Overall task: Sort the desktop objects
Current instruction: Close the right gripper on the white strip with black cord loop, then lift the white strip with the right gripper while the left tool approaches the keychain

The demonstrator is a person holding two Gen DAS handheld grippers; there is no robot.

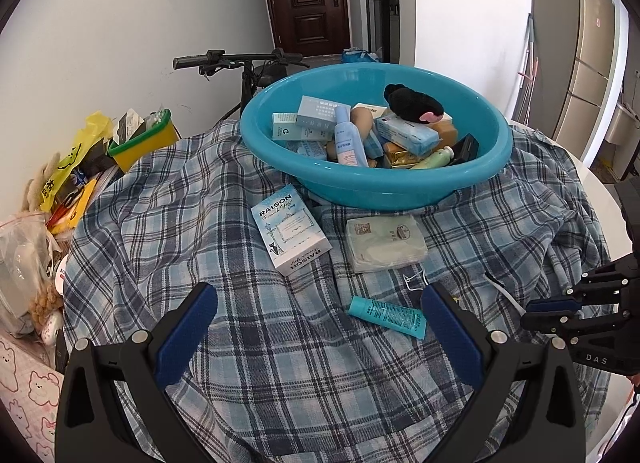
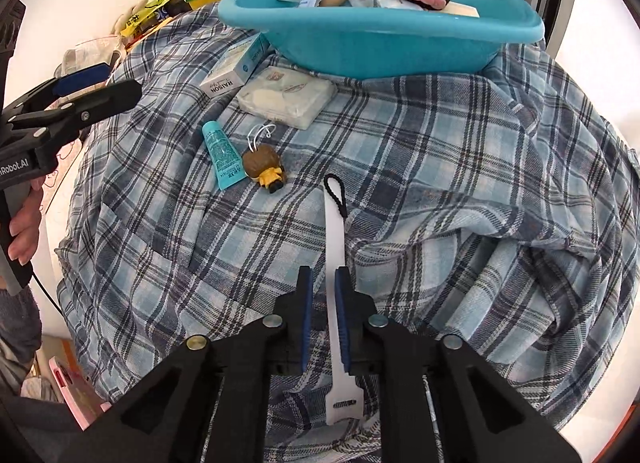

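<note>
A blue, white and navy plaid cloth (image 2: 440,167) covers the surface. Ahead of the right hand-held gripper (image 2: 325,295), black with blue pads (image 2: 307,303), sits a turquoise basin (image 2: 380,43). A white flat tool (image 2: 334,247) with a black cord loop lies between the pads. Ahead to its left lie a teal tube (image 2: 222,153) and a brown-and-yellow figurine (image 2: 266,167).

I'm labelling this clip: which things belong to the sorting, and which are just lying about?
Job: white comb in the shut right gripper, teal tube, doll keychain, RAISON box, tissue pack, blue basin.

Lying about: bicycle, yellow bag.
</note>
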